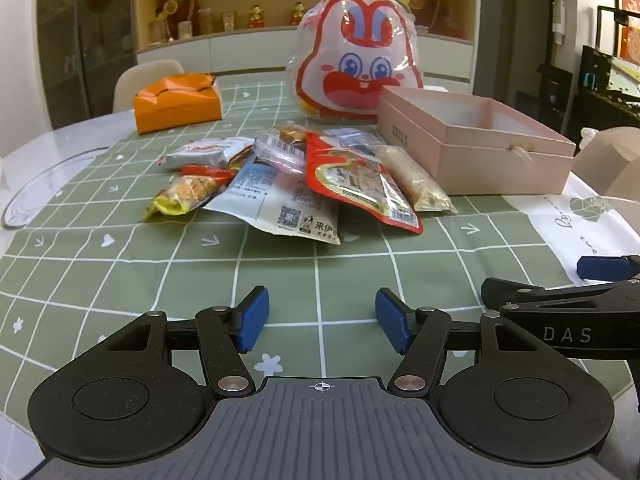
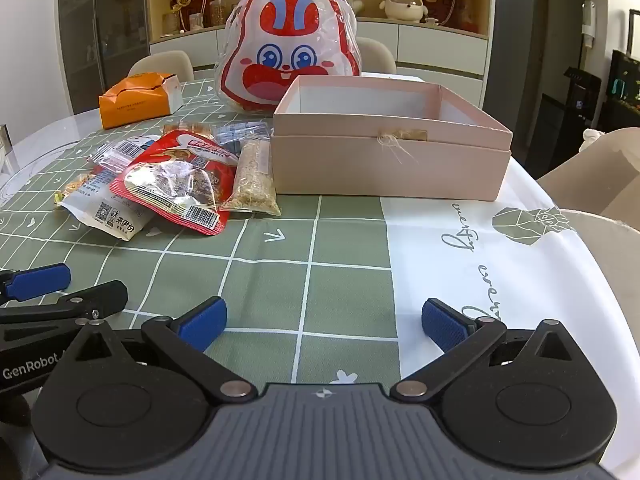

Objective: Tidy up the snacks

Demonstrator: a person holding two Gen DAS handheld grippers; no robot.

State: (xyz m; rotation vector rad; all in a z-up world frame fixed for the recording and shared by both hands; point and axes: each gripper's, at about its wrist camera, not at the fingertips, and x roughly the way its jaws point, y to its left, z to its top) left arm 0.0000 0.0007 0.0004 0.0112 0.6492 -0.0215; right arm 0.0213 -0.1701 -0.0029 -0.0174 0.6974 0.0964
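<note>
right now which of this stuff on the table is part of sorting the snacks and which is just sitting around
Part of the job:
- pile of snack packets
- open pink box, nothing visible inside
- rabbit-face bag, probably snacks too
- left gripper and right gripper, both open and holding nothing

Just lying about:
- orange box
- shelf ornaments
- chair

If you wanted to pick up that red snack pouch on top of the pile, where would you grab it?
Probably the red pouch's near sealed edge, coming from the front: it is flat, thin, overhangs the white packet, and faces both open grippers.
</note>
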